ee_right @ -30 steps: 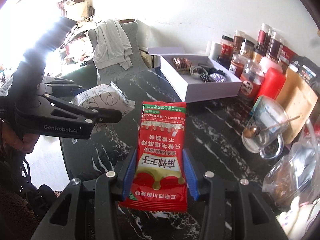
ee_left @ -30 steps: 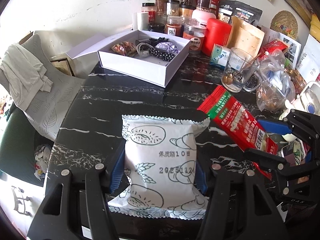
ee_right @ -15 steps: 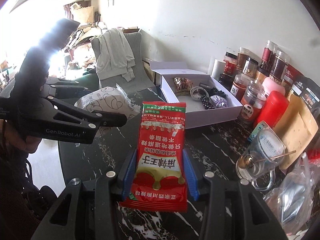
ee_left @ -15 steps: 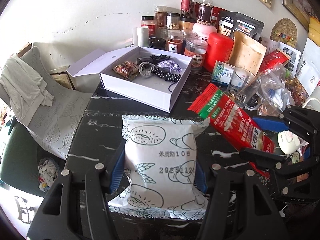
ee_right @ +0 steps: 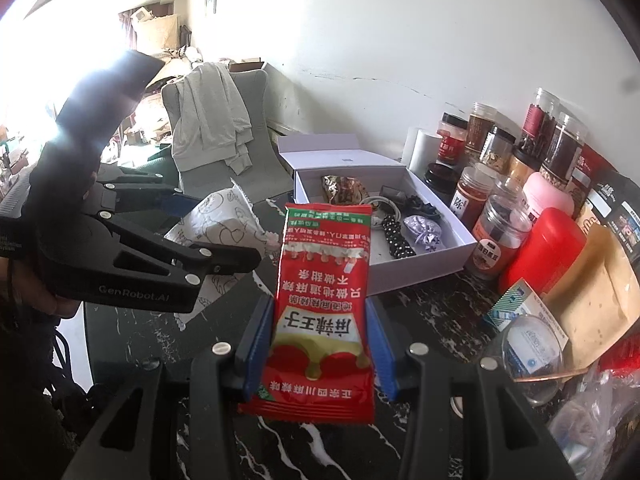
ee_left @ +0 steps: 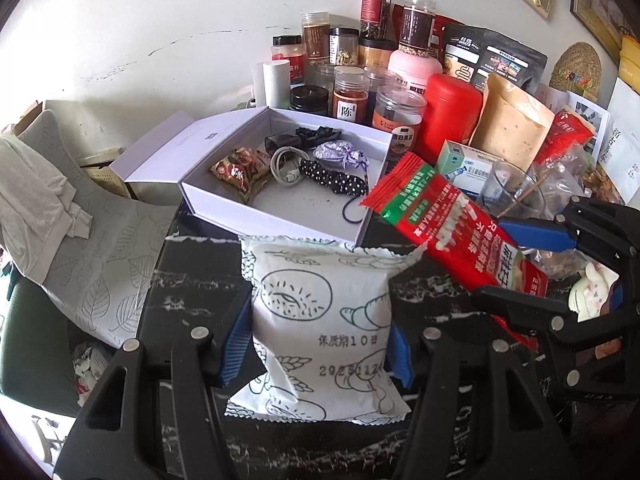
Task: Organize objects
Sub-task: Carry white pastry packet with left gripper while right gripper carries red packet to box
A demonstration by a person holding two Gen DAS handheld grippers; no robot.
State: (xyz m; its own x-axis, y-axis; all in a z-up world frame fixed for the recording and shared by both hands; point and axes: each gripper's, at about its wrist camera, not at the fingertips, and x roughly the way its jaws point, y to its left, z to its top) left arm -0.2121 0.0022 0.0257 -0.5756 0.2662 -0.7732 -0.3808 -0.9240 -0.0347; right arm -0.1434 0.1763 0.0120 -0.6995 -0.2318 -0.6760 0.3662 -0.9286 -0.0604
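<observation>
The white box [ee_left: 276, 216] sat open on the black marble table [ee_left: 192, 280], its lid [ee_left: 176, 148] folded back to the left, and it already held a brown snack packet [ee_left: 240, 170], a coiled white cable [ee_left: 286, 164], a polka-dot hair tie [ee_left: 334, 178], a silver pouch [ee_left: 340, 152] and a dark scrunchie [ee_left: 318, 133].

In the left wrist view, going from the left, a grey chair [ee_left: 84, 236] draped with a pale garment [ee_left: 32, 200] stood at the table's edge. Next came the left gripper [ee_left: 316, 344], its blue pads pressed on both sides of a white bread packet [ee_left: 320, 332] printed with line drawings; the packet's top edge lay just short of the box's near wall. To the right, the right gripper [ee_left: 524, 264] was clamped on a red snack packet [ee_left: 452, 228], whose far end reached over the box's near right corner. Behind the box stood a crowd of spice jars [ee_left: 352, 96], a red canister [ee_left: 452, 116] and a tan pouch [ee_left: 512, 132], with a glass mug [ee_left: 512, 192] further right.

In the right wrist view, the left gripper [ee_right: 224, 232] appeared at the left with the bread packet [ee_right: 224, 228] between its fingers. At the centre, the right gripper [ee_right: 320, 340] pinched the red snack packet [ee_right: 324, 308] upright, in front of the white box [ee_right: 416, 264]. The jars [ee_right: 496, 232] and red canister [ee_right: 548, 244] lined the right side.
</observation>
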